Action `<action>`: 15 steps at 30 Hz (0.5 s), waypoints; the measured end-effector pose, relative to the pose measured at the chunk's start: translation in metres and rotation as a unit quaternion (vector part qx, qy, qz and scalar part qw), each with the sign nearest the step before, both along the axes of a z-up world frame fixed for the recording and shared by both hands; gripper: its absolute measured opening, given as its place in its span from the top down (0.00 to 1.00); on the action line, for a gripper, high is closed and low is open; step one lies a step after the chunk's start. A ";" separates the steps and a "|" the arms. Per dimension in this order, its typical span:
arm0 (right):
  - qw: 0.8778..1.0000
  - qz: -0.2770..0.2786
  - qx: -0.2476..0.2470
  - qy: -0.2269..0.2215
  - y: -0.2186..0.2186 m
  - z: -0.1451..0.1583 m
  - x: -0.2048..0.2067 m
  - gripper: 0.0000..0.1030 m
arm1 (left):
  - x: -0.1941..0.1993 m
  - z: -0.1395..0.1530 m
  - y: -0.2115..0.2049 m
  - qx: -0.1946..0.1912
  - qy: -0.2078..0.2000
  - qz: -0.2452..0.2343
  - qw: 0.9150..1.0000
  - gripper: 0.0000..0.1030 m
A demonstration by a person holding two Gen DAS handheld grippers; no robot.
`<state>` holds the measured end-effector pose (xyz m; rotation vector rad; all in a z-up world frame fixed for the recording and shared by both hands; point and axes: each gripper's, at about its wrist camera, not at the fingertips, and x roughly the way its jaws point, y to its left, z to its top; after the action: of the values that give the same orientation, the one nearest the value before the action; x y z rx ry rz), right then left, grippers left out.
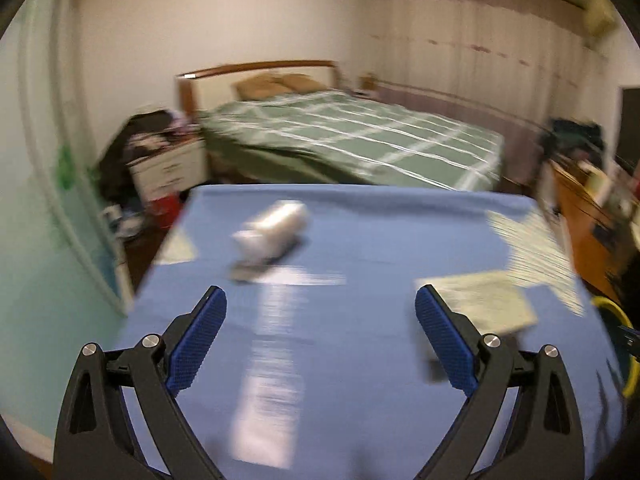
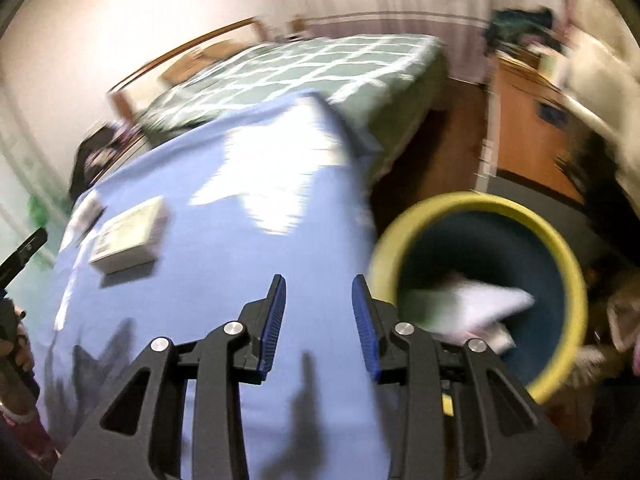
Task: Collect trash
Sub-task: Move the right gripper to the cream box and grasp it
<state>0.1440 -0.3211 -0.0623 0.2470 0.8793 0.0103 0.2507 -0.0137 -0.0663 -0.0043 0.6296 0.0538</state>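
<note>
Your left tongs (image 1: 320,308) are spread wide and empty; the white crumpled wrapper (image 1: 274,230) lies at eleven o'clock, its long axis toward one o'clock.

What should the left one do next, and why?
Probably ease the left hand-held gripper forward toward the white crumpled wrapper on the blue table: its jaws are wide open and empty, and the yellow-rimmed bin already holds trash.
</note>
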 end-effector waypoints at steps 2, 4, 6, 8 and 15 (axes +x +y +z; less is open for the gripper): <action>0.999 0.037 -0.005 0.007 0.033 -0.001 0.026 0.68 | 0.005 -0.009 0.029 0.001 0.001 0.032 0.999 0.09; 0.997 0.065 -0.025 0.019 0.065 -0.005 0.053 0.68 | 0.009 -0.015 0.046 -0.006 0.006 0.049 0.999 0.09; 0.996 0.071 -0.036 0.028 0.079 -0.009 0.066 0.68 | 0.011 -0.019 0.062 -0.015 0.011 0.065 0.998 0.09; 0.995 0.071 -0.051 0.050 0.097 -0.018 0.085 0.68 | 0.009 -0.023 0.071 -0.018 0.011 0.081 0.996 0.09; 0.988 0.136 -0.065 0.039 0.151 -0.020 0.071 0.68 | 0.008 -0.030 0.078 -0.029 0.015 0.099 0.995 0.08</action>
<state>0.2153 -0.1698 -0.0821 0.0050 0.9819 0.1974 0.2586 0.0642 -0.0959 -0.1233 0.6592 0.2280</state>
